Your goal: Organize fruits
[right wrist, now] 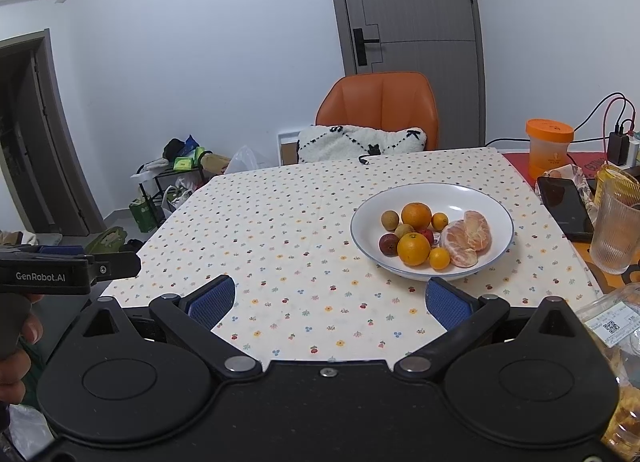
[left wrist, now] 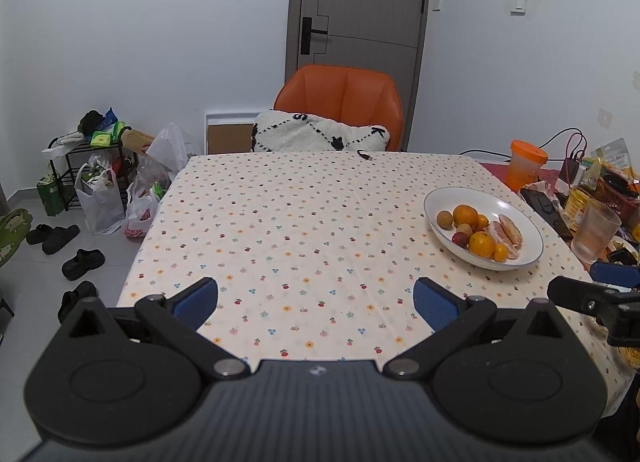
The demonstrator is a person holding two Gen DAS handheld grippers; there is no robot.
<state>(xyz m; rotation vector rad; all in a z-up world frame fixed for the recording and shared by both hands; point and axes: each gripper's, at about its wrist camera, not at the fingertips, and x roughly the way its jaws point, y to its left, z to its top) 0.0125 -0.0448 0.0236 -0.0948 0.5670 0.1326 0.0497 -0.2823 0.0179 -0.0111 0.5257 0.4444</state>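
L gripper (left wrist: 316,304): jaws spread wide, nothing btwn the blue pads, held low over the near edge of the table.
R gripper (right wrist: 330,302): same, wide apart, empty; near rim of the bowl sits just beyond its right pad.
Fruit: all of it in the white bowl (right wrist: 480,198), on the table's right side. Two oranges (right wrist: 414,248), two small kumquat-like ones (right wrist: 440,258), brownish round ones (right wrist: 390,219), reddish ones (right wrist: 388,244), a peeled citrus (right wrist: 466,238) split open. No fruit seen loose on the cloth.
Stage: fits both ends. Either the heap is gathered as wanted, or it waits to be sorted out of the bowl. Can't tell which.
Risk, rolling: round fruit piled loosely; lifting one from the heap could let neighbours shift or roll over the shallow rim.
Risk, squash: peeled citrus is soft, no skin; hard pinch would prob. burst segments or pull halves apart.
Risk, small ones: little and smooth, likely to pop out of wide pads if gripped off-centre.
Risk, clutter: glass (right wrist: 614,230), phone (right wrist: 564,208), orange cup (right wrist: 549,148) just right of the bowl; a wide swing of the R gripper could knock them.
Surface: tablecloth (right wrist: 280,222), cream w/ small flower print, lies flat; soft, might drag if bowl is pushed.
Room: white walls, grey door (left wrist: 360,2), orange chair (left wrist: 344,98) w/ cushion at far side, bags, rack and shoes on floor at left.
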